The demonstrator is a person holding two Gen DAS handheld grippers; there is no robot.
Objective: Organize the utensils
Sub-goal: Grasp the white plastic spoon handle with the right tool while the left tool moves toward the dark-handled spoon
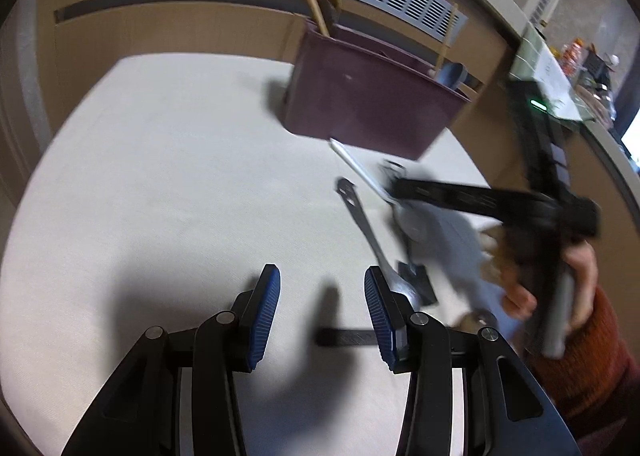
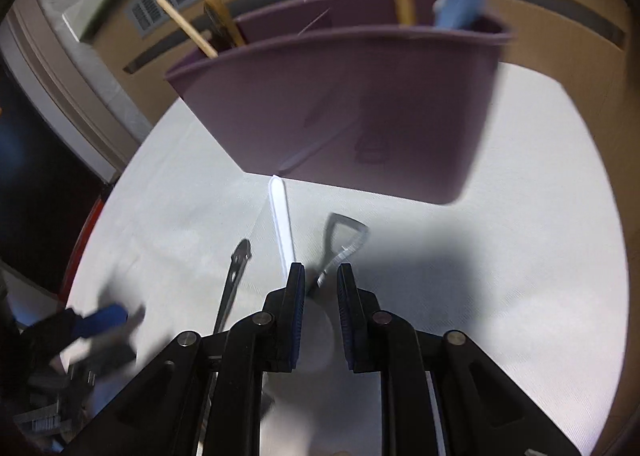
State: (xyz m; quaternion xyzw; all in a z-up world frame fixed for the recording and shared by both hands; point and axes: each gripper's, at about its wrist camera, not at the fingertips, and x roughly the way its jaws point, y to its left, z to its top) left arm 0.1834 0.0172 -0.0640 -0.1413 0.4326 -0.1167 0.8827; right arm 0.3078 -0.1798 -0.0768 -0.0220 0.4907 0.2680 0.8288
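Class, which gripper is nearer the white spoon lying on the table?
Right. The right gripper hovers over the white spoon, fingers straddling it; the left gripper is off to its side, open.

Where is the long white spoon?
The long white plastic spoon lies on the white table, its handle tip by the purple plastic bin, beside the metal bottle opener.

Right hand-held gripper [image 1: 394, 186] motion-blurred, white spoon [image 2: 282, 224] bowl hidden behind its fingers
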